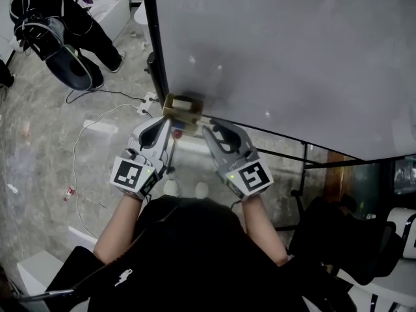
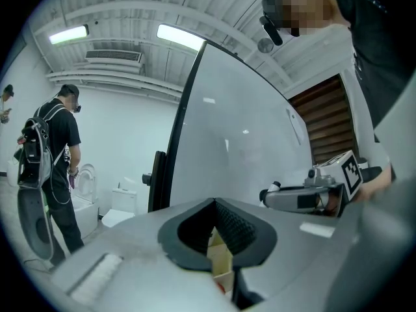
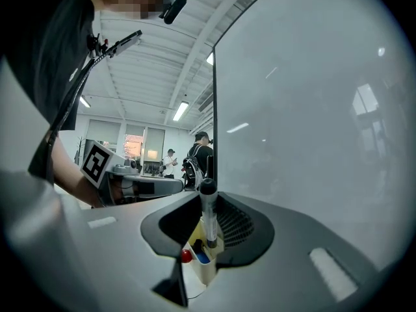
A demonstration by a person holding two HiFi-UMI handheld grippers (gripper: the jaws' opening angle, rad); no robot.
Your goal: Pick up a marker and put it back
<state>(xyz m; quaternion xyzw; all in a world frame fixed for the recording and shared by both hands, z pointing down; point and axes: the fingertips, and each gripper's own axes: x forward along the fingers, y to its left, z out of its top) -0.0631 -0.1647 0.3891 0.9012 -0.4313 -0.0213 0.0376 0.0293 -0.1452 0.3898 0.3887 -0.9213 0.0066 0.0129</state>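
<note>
We face a broad, glossy pale-grey board (image 1: 273, 57) edged by a black frame. Our left gripper (image 1: 170, 117) has its dark ribbed fingers (image 2: 237, 226) pinched on the wall of a small, boxy cream holder (image 1: 182, 108) at the board's near left corner. The right gripper (image 1: 207, 127) has its fingers (image 3: 239, 227) clamped on a slim, black-capped marker (image 3: 208, 216), which stands upright between them with its lower end at the holder's rim.

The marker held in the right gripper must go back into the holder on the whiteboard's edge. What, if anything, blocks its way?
Nothing visible does. The marker stands upright in the right gripper, just above the holder. A red cap and a blue cap sit in the holder, to one side of the marker's path.
</note>
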